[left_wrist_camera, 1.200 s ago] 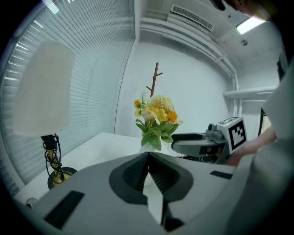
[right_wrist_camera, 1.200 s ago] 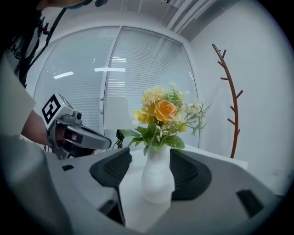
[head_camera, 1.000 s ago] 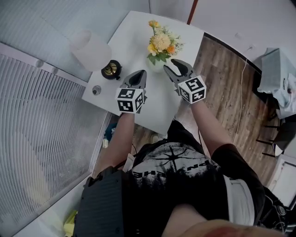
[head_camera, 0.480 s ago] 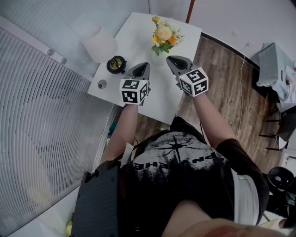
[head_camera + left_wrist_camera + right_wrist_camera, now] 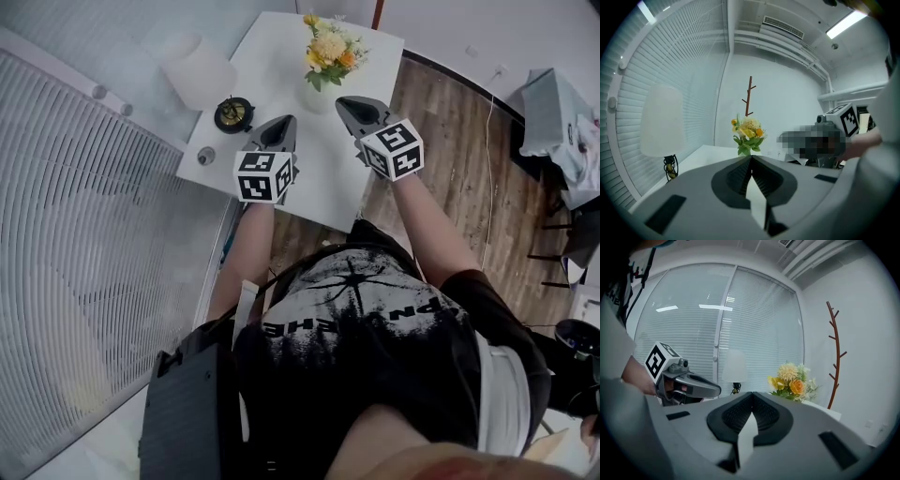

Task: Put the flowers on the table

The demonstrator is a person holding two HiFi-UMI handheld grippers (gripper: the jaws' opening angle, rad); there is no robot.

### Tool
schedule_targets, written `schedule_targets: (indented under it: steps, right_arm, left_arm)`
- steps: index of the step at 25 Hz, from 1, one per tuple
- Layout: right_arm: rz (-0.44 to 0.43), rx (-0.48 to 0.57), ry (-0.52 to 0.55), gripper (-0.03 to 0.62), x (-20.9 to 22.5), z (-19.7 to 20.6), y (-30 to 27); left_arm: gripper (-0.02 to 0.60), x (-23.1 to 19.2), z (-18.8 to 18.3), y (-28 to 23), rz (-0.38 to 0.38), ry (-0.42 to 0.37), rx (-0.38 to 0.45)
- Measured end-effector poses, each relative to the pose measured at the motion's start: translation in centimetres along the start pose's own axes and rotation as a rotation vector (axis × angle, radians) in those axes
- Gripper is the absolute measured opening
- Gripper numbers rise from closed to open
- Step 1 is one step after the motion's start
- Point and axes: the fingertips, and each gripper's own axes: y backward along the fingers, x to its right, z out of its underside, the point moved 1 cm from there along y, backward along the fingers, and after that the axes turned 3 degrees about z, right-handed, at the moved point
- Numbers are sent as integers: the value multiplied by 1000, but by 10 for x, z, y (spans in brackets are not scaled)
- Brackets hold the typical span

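Observation:
A bunch of yellow, orange and cream flowers [image 5: 328, 52] stands in a pale vase on the white table [image 5: 328, 169], near its far edge. The flowers [image 5: 748, 133] show ahead in the left gripper view and the flowers [image 5: 792, 380] sit to the right in the right gripper view. My left gripper [image 5: 284, 125] hovers over the table's left half, shut and empty. My right gripper [image 5: 345, 103] is just right of the vase, apart from it, its jaws closed with nothing between them.
A white lamp shade [image 5: 199, 70] stands at the table's left corner with a small black and gold holder [image 5: 233, 114] beside it and a round knob [image 5: 206, 156] nearer. White blinds [image 5: 75, 244] run along the left. Wooden floor [image 5: 459, 169] lies to the right.
The right gripper's jaws have closed from open and it has drawn back from the vase. The head view has shifted, so the table sits higher in the frame.

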Motion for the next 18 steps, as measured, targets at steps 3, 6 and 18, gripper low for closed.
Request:
schedule_targets:
  steps: [3,6,18]
  right_arm:
    - [3,-6,-8,17,1,4,0]
    - [3,-13,-9,17,-1,10,-1]
    - [4,-20,4,17,-1,18,-2]
  left_arm:
    - [12,-3,1,3,-10,1,-3]
    - [12,-8,2,6,-18,1,-3]
    - [12,-10,4,11,-31,-2,6]
